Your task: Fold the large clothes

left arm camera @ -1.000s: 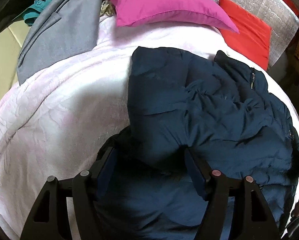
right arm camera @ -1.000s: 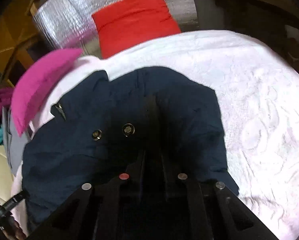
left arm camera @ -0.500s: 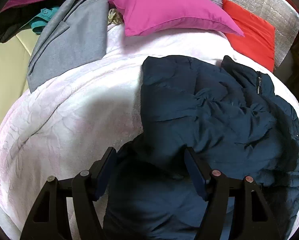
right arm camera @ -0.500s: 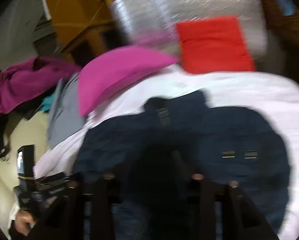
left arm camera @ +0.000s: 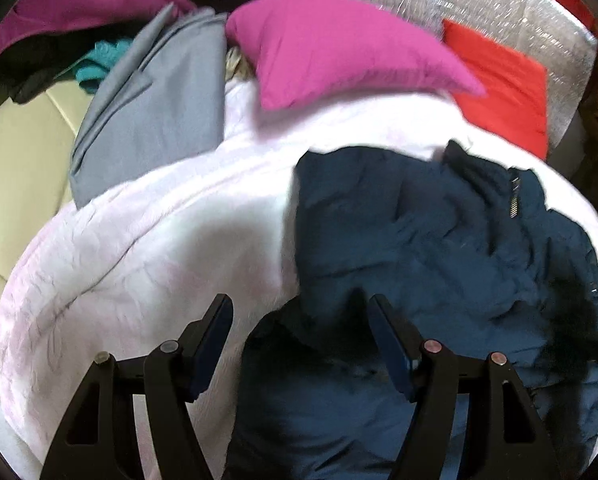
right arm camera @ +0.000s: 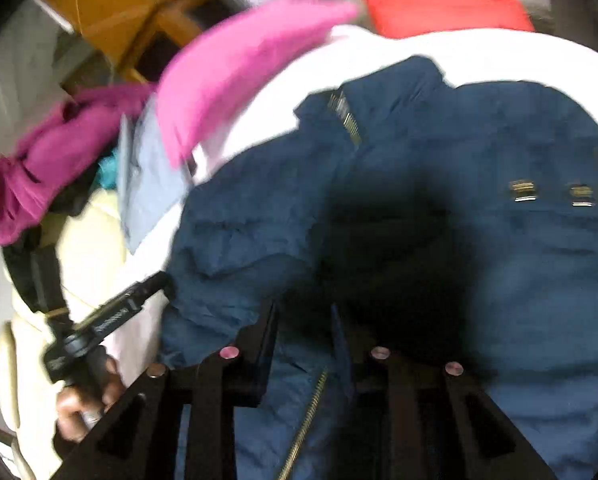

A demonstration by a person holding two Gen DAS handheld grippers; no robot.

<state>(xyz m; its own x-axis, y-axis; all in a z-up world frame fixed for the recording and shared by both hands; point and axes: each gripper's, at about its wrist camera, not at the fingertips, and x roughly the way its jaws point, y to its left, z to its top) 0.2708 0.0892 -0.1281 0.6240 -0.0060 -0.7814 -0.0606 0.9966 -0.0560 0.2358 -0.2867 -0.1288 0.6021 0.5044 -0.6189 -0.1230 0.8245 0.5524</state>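
A dark navy padded jacket (left arm camera: pixel 439 248) lies crumpled on a pale pink blanket (left arm camera: pixel 147 240) on the bed. It also fills the right wrist view (right arm camera: pixel 499 240), where its zipper and two snaps show. My left gripper (left arm camera: pixel 299 312) is open at the jacket's left edge, with nothing between its fingers. My right gripper (right arm camera: pixel 303 320) has its fingers close together, with dark jacket fabric bunched at the tips; the blur hides whether they pinch it. The left gripper, held in a hand, also shows in the right wrist view (right arm camera: pixel 111 320).
A magenta pillow (left arm camera: pixel 339 48) and a red pillow (left arm camera: pixel 507 92) lie at the head of the bed against a silver foil panel (left arm camera: pixel 499 0). A grey garment (left arm camera: pixel 155 112) and a purple garment (left arm camera: pixel 71 4) lie at the far left beside a cream surface (left arm camera: pixel 15 152).
My left gripper has let go of the jacket fold and drawn back to the left. My right gripper has lifted and swung left, with the jacket's front moving with it.
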